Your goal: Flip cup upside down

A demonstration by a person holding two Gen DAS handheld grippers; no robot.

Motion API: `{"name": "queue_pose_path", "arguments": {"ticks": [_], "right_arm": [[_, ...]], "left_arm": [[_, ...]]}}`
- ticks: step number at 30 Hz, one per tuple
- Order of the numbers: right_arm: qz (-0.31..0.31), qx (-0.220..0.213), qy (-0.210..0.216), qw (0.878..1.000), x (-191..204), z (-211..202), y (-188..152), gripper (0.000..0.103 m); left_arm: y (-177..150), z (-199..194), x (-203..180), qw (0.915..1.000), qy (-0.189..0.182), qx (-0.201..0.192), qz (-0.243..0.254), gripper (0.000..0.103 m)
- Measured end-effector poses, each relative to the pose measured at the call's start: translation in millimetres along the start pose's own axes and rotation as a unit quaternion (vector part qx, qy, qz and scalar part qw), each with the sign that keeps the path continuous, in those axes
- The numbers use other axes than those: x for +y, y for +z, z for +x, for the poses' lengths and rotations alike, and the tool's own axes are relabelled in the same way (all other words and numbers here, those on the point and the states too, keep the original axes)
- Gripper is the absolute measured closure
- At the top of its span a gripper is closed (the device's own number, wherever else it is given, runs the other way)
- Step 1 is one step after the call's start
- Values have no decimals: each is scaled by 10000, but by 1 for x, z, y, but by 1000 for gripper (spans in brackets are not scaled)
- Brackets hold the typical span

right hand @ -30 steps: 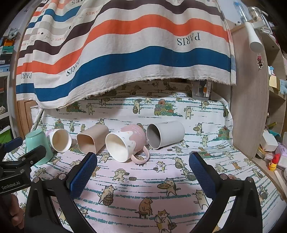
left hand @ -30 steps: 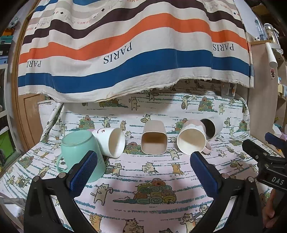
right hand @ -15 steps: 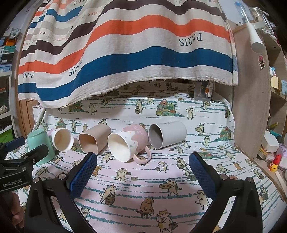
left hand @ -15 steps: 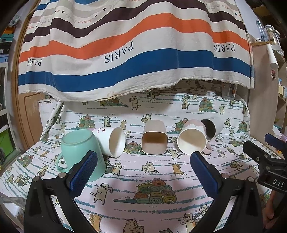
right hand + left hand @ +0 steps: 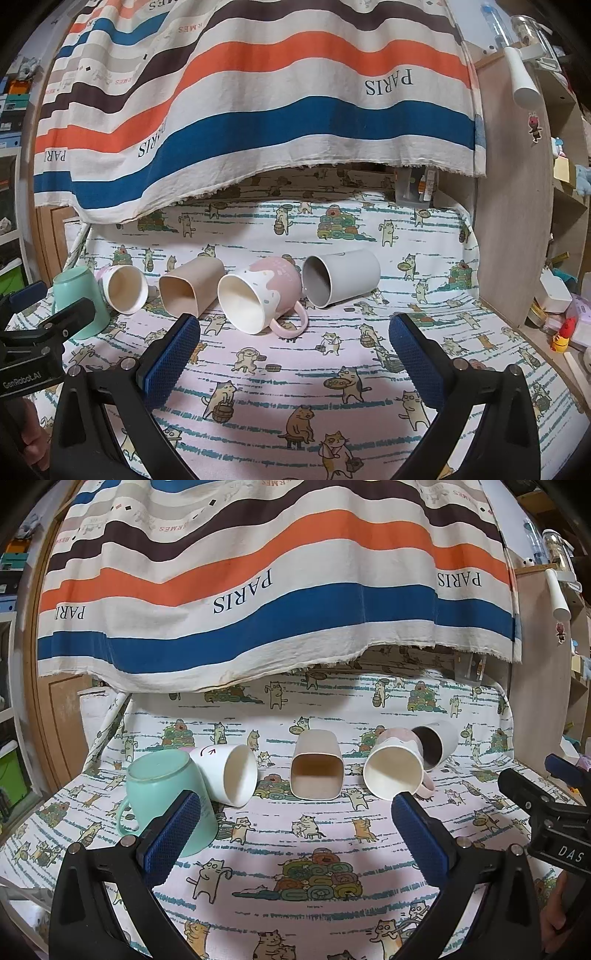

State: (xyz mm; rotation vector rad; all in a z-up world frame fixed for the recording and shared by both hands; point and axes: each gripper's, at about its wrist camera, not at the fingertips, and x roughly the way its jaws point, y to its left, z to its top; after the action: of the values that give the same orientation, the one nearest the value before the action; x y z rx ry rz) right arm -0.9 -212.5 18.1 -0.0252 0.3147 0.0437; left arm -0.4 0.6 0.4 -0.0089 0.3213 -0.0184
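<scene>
Your left gripper [image 5: 295, 827] gapes empty; green mug [image 5: 168, 797] upside down behind its left finger. Your right gripper [image 5: 293, 349] gapes too; pink mug [image 5: 258, 299] on its side just beyond.

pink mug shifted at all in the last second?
No. In the right wrist view the pink mug lies on its side in the same spot beside the grey cup on the cat-print cloth.

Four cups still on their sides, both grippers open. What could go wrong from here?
1. The white cup leans against the upside-down green mug; lifting it may nudge the mug.
2. The pink mug and grey cup appear to touch, and the beige cup lies close by, so wide-open fingers may bump a neighbour.
3. The cups lie on soft cloth; a cup set rim-down could wobble.
</scene>
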Motion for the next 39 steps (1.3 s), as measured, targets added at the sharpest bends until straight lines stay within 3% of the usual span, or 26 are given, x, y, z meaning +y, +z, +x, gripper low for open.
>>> {"name": "queue_pose_path", "arguments": {"ticks": [39], "right_arm": [[19, -40, 37, 10000, -1, 0, -2, 0]], "left_arm": [[1, 0, -3, 10000, 62, -44, 12, 0]]}}
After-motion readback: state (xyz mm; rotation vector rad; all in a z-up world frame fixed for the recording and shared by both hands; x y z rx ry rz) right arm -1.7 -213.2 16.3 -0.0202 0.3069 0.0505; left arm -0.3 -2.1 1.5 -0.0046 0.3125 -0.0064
